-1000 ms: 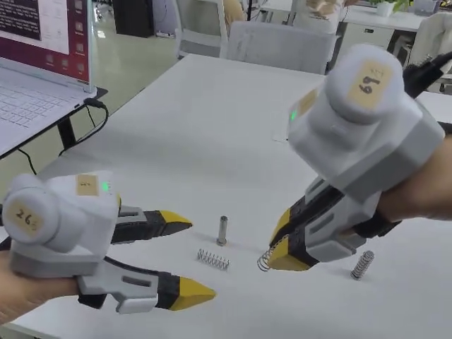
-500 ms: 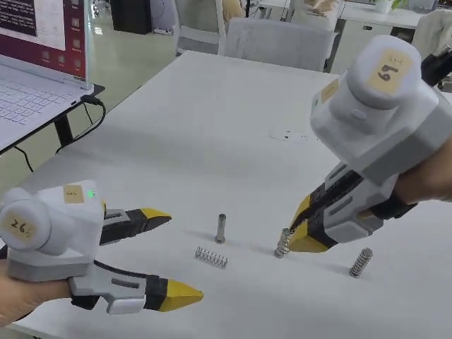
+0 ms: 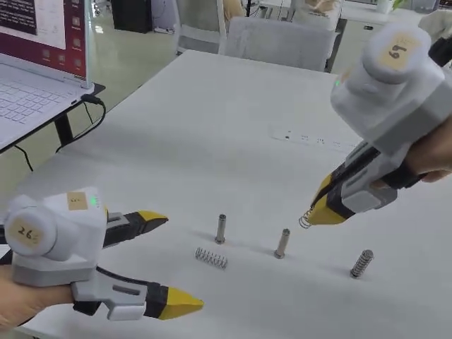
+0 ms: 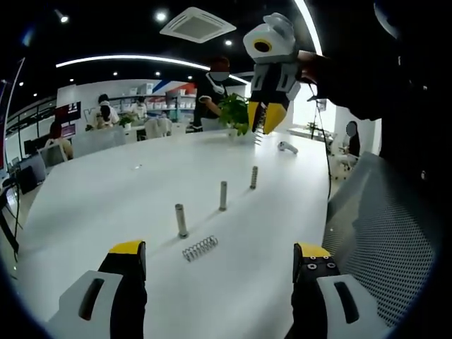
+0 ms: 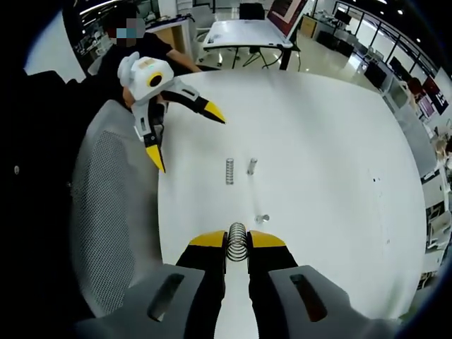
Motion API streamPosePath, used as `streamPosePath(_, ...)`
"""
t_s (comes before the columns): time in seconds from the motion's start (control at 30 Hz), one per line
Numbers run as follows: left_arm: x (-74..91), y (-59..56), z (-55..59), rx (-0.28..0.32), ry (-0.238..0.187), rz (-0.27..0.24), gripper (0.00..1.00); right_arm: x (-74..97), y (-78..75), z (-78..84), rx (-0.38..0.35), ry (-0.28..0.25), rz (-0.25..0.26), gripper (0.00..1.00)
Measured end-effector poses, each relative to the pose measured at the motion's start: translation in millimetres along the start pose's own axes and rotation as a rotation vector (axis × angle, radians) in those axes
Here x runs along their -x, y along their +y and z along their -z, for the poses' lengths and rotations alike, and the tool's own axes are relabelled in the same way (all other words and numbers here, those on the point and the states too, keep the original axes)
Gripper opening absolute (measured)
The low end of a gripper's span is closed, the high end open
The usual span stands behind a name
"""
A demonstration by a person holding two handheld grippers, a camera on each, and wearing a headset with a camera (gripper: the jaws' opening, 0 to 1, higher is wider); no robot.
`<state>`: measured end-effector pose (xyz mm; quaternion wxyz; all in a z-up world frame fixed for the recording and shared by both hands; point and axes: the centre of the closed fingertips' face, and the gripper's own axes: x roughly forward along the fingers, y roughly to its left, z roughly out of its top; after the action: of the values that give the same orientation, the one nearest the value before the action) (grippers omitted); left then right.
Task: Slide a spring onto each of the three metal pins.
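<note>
Two bare metal pins stand upright on the white table (image 3: pixel 212 120), a left one (image 3: pixel 221 229) and a middle one (image 3: pixel 282 243). A third pin (image 3: pixel 361 263) at the right wears a spring. A loose spring (image 3: pixel 212 258) lies flat in front of the left pin. My right gripper (image 3: pixel 319 214) hangs above and right of the middle pin, shut on a spring (image 3: pixel 305 221) that also shows end-on in the right gripper view (image 5: pixel 238 241). My left gripper (image 3: pixel 169 261) rests low at the near left, open and with nothing in it. In the left gripper view the loose spring (image 4: pixel 200 248) lies just ahead of the gripper (image 4: pixel 219 248).
An open laptop (image 3: pixel 35 70) sits on a side stand at the far left, with a black cable (image 3: pixel 99 120) hanging by the table's left edge. A grey chair (image 3: pixel 279 42) stands at the table's far end. People stand in the background (image 4: pixel 212 99).
My right gripper has risen from the table and moved right with the spring held in it. The middle pin now stands uncovered. The left gripper has barely shifted.
</note>
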<state>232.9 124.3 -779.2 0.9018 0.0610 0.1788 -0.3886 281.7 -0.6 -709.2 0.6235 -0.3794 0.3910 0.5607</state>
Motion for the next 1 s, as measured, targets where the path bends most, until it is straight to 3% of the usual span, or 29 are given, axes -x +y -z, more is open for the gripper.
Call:
streamPosePath(0.4,-2.2,-2.7,-0.6,-0.009,0.0,0.006,0.84,-27.6,-23.0,0.4,-0.003,0.091,-0.016,0.09)
streamPosePath(1.0,-2.3,0.2,2.9,-0.018,0.005,0.007,0.86,-63.7,-37.3,10.1,-0.007,0.186,-0.04,0.09)
